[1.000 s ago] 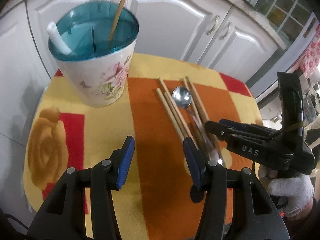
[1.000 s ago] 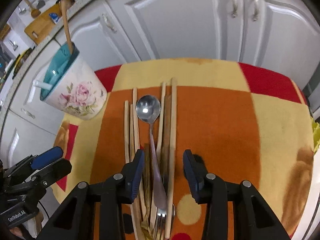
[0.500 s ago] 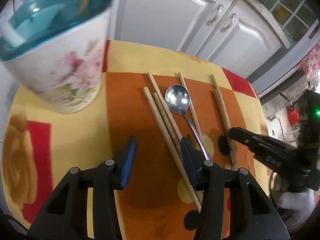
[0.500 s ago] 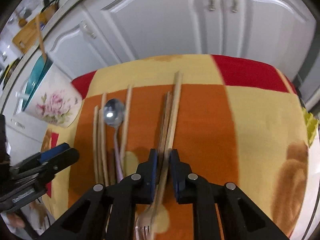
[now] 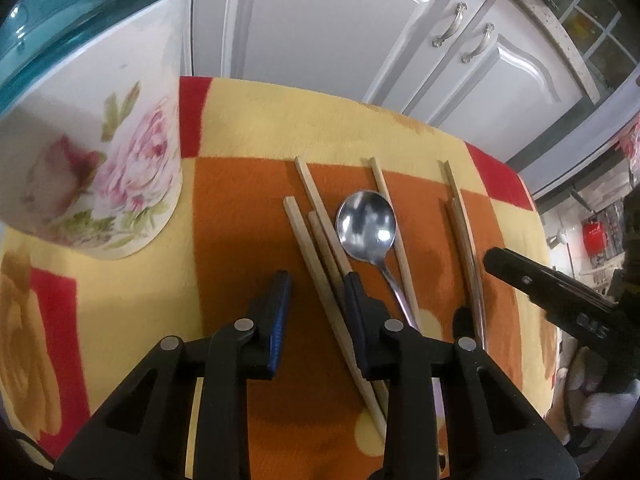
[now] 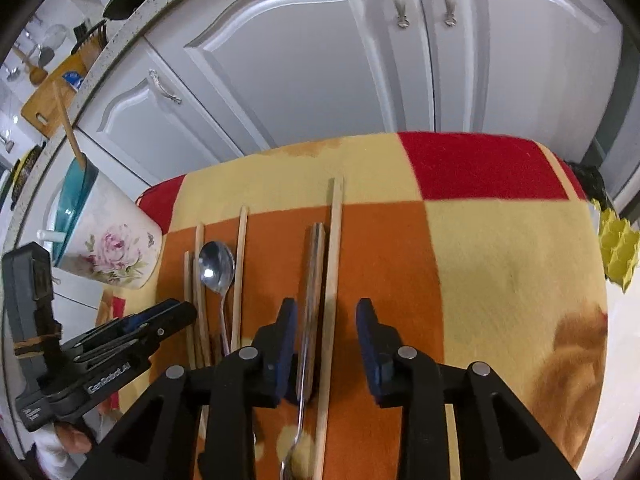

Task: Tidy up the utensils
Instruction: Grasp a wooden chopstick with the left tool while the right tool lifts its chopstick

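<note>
Several wooden chopsticks and a metal spoon [image 5: 366, 224] [image 6: 216, 264] lie on the orange patch of a blanket [image 5: 240, 128]. My left gripper [image 5: 318, 304] is low over the left chopsticks. Its jaws are closing, with one chopstick [image 5: 316, 264] between them by the right finger and a gap left. My right gripper [image 6: 326, 312] straddles a dark-handled utensil [image 6: 314, 264] and a long chopstick [image 6: 334, 248]. Its jaws are opening and the pads stand off both. A floral cup [image 5: 100, 160] [image 6: 108, 252] with a teal insert stands at the left and holds one chopstick.
White cabinet doors [image 6: 320, 60] rise just past the blanket's far edge. A yellow object [image 6: 618, 248] sits off the right edge. The right gripper [image 5: 520, 276] and the left gripper [image 6: 176, 312] flank the utensils closely. A gloved hand [image 5: 608, 404] holds the right one.
My left gripper dropped toward the left chopsticks and its jaws narrowed. My right gripper pinched the dark utensil and long chopstick, shifted them right of the spoon, then spread its jaws.
</note>
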Motion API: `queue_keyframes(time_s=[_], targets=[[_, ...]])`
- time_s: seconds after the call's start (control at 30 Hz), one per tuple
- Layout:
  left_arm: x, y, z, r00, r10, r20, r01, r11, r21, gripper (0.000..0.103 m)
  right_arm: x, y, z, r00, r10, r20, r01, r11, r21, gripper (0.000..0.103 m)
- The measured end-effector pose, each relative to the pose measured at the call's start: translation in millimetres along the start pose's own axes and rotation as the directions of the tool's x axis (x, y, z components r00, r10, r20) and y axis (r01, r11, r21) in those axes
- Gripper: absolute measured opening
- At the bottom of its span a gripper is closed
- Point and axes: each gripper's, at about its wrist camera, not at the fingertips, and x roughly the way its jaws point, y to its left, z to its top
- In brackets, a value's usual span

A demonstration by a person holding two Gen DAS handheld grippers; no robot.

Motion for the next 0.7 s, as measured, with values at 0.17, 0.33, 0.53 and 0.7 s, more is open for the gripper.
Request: queue_keyframes(time_s=[0.17,0.33,0.53,0.7], targets=[[-3,3,-3,0.999,-0.040,-0.007,0.040,0.999,0.010,0.007,19,-4,9,1.000,0.009,-0.024,-0.008,1.000,0.012,0.023],[-7,9,-10,0.999,-0.044,-0.021,0.044,0.999,0.016,0.007,19,0,9,1.000,0.019,-0.015,-0.019,1.000,-0.013,0.012],[-11,11,-19,0.999,-0.038,-0.026,0.039,0.998,0.041,0.006,7,-25,-3,1.000,0.003,-0.018,-0.003,0.999,0.042,0.005],[-15,15,-27,0.998,-0.052,-0.044,0.053,0.998,0.032,0.006,1,-29,1,0.998,-0.061,-0.023,0.062,0.997,0.037,0.005]])
